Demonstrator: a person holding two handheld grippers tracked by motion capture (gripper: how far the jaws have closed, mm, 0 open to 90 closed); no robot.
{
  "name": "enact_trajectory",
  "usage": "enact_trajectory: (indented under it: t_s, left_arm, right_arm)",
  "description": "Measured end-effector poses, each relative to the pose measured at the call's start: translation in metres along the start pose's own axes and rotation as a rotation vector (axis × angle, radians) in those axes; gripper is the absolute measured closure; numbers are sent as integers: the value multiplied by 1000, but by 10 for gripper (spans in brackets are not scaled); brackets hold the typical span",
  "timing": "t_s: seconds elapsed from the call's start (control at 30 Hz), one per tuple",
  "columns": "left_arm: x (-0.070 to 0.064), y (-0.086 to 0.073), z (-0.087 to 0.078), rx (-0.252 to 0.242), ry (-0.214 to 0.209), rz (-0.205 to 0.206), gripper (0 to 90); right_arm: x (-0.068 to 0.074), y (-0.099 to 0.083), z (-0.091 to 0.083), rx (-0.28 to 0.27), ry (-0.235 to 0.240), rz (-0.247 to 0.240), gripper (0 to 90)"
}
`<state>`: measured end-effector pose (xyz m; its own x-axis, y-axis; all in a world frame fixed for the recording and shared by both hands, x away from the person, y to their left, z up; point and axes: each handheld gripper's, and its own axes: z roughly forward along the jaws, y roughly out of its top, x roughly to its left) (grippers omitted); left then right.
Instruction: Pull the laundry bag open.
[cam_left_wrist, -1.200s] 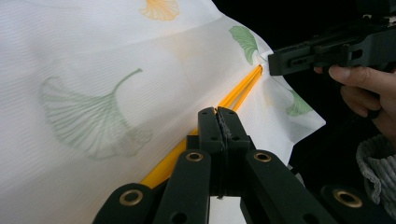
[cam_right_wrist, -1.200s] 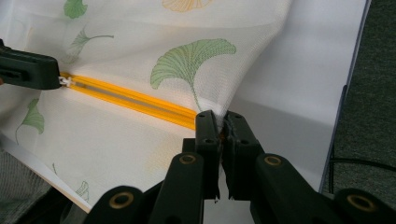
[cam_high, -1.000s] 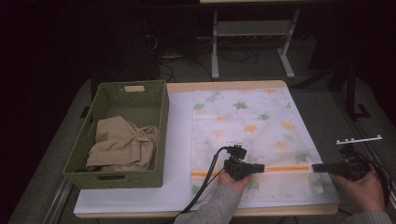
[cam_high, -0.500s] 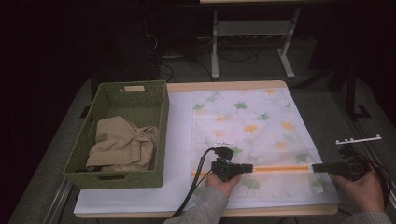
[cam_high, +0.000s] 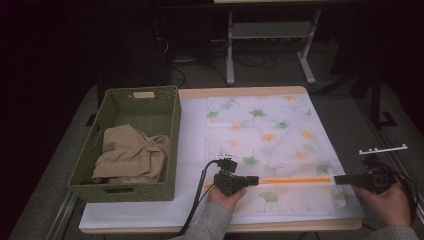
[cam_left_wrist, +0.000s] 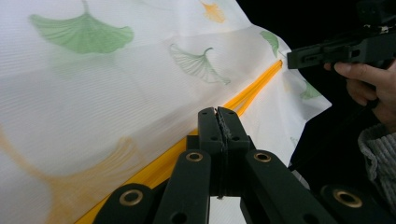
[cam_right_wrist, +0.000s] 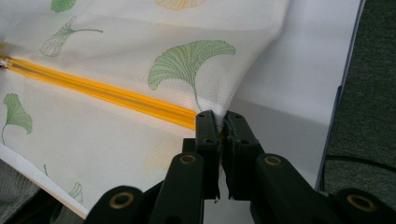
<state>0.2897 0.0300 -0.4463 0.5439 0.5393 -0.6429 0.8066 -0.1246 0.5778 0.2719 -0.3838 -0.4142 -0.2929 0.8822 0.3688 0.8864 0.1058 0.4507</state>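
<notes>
- Your left gripper (cam_high: 254, 179) has slid toward the left along the orange stripe (cam_high: 295, 180) over the last second, moving away from the middle of the cloth (cam_high: 260, 130). It now sits near the cloth's left edge.
- Your right gripper (cam_high: 339, 178) has not budged; it is parked at the right end of the same stripe, on the near right side of the counter (cam_high: 190, 140).
- My read: you were spreading your grip so each hand holds one end of the stripe line, ready to lift and fold the near part over. That is a judgement, not something the frames prove.
- Left jaws: in the left gripper view they stand pressed together right at the stripe, and I take them to be pinching the cloth there.
- Right jaws: in the right gripper view they are nearly together with the cloth's edge caught between them, just where the stripe ends.
- The cloth lies flat and spread on the white sheet, right of the green basket (cam_high: 165, 145), with only the near strip drawn up a little between your two grips.
- Pose: both hands come in low from the near edge, the grippers lying about level and pointing inward at each other along the stripe. Your left hand (cam_high: 225, 197) is palm-up under its gripper; your right hand (cam_high: 387, 200) is at the near right corner.
- The beige garment (cam_high: 130, 155) sits untouched in the basket, well apart from both hands.
</notes>
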Motion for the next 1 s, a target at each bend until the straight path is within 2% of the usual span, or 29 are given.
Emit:
enact_trajectory:
  t_s: [0.13,0.47,1.0]
  left_arm:
    - [6,-4,-10,-12,14,-20,899]
    - [19,-13,-33,-32,45,-38,899]
    - [29,-20,-66,-65,100,-48,899]
  right_arm:
    - [1,1,1,4,-6,-1,848]
    - [1,3,4,20,-25,-9,848]
    - [2,5,5,37,-42,-25,848]
